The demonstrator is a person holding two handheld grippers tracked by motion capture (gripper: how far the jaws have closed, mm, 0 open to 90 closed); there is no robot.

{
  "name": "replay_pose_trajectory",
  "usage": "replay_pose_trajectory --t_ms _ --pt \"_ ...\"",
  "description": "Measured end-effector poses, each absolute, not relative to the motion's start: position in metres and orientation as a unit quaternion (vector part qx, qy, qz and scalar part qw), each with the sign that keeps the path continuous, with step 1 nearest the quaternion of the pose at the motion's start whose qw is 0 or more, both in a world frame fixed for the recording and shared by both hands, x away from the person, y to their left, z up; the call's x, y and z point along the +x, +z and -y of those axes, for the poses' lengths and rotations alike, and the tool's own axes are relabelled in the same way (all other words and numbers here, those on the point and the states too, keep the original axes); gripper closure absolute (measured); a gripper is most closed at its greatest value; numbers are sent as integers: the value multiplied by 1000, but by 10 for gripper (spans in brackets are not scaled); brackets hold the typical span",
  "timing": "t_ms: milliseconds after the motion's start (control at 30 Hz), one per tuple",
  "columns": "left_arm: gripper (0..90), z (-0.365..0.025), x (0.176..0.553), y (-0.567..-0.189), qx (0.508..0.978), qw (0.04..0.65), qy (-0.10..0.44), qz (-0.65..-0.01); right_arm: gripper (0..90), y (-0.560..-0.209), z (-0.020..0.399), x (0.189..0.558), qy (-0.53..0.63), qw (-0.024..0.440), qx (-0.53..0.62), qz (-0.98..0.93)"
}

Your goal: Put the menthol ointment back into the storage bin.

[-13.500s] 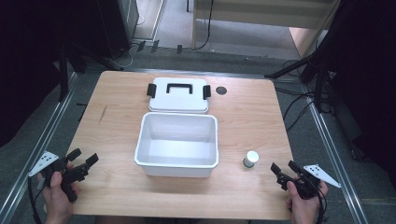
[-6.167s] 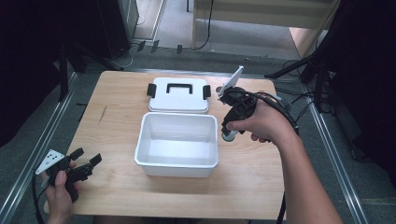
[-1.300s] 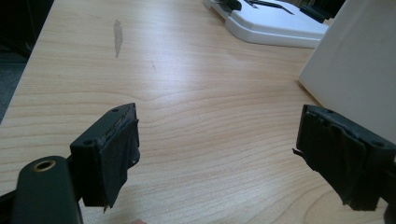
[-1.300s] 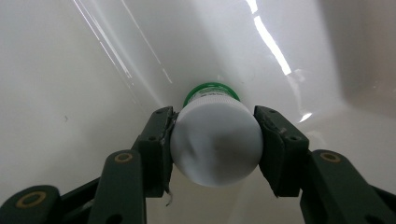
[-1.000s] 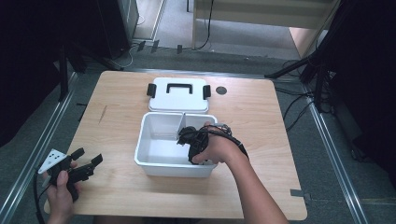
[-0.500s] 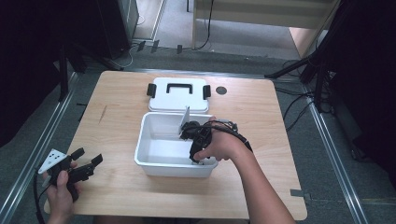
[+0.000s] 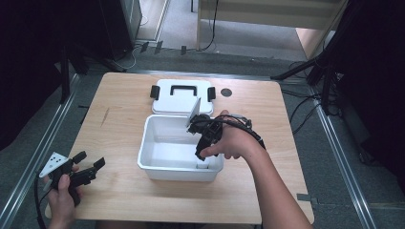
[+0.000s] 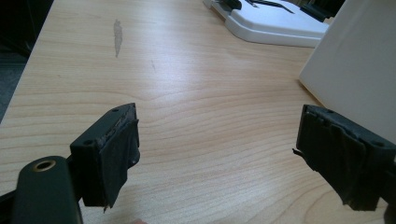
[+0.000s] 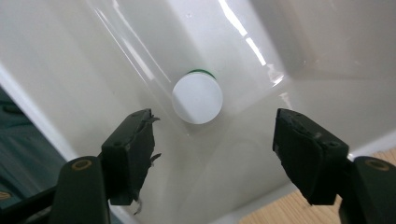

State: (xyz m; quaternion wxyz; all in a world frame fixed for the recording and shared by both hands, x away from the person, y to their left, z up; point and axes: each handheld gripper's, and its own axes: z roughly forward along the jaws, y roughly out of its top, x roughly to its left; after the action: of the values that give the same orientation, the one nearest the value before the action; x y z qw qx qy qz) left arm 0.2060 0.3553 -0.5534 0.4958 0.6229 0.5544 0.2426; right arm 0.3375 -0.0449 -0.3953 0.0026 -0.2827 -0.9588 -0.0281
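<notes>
I can read no text, label, brand, number or sign anywhere in my feeds. The white bin [image 7: 157, 155] has plain walls, and the white lid [image 7: 181, 98] behind it shows only its black handle and clips, with no lettering I can make out. The small white cap [image 9: 197, 98] lying in the bin is blank on top. The wooden table [image 7: 119, 119] carries only a dark smear in the grain, which is not writing. The black pads [image 8: 114, 158] on my left gripper and those on my right gripper show no markings.
</notes>
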Motion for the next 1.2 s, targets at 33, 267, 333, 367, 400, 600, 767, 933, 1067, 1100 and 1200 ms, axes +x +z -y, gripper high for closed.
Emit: replay_pose_trajectory --t_ms 33,267,333,367,400,600,767,933,1067,1100,1200 --pt "141 -355 206 -553 623 495 242 -555 299 -392 45 337 -29 0 -282 959" --pt "142 -355 206 -553 622 496 242 -555 293 -376 52 337 -35 -9 -292 956" --pt "141 -355 206 -553 623 496 242 -555 292 -371 55 338 -43 -11 -297 954" --pt "141 -355 206 -553 622 496 242 -555 291 -369 57 338 -45 -10 -298 953" --pt "141 -355 206 -553 623 496 242 -555 291 -367 59 338 -48 -12 -299 953" --pt "141 -355 206 -553 624 495 242 -554 280 -355 73 338 -67 -10 -316 946" --pt "142 -355 206 -553 625 494 242 -554 268 -347 84 337 -76 -16 -323 943" --pt "141 -355 206 -553 625 494 243 -554 257 -344 97 336 -76 -21 -333 940" --pt "141 -355 206 -553 624 494 244 -554 254 -342 109 335 -79 -24 -340 937" --pt "141 -355 206 -553 624 494 244 -554 254 -342 113 335 -80 -24 -344 935" --pt "141 -355 206 -553 624 494 244 -554 252 -344 123 335 -78 -25 -349 933"
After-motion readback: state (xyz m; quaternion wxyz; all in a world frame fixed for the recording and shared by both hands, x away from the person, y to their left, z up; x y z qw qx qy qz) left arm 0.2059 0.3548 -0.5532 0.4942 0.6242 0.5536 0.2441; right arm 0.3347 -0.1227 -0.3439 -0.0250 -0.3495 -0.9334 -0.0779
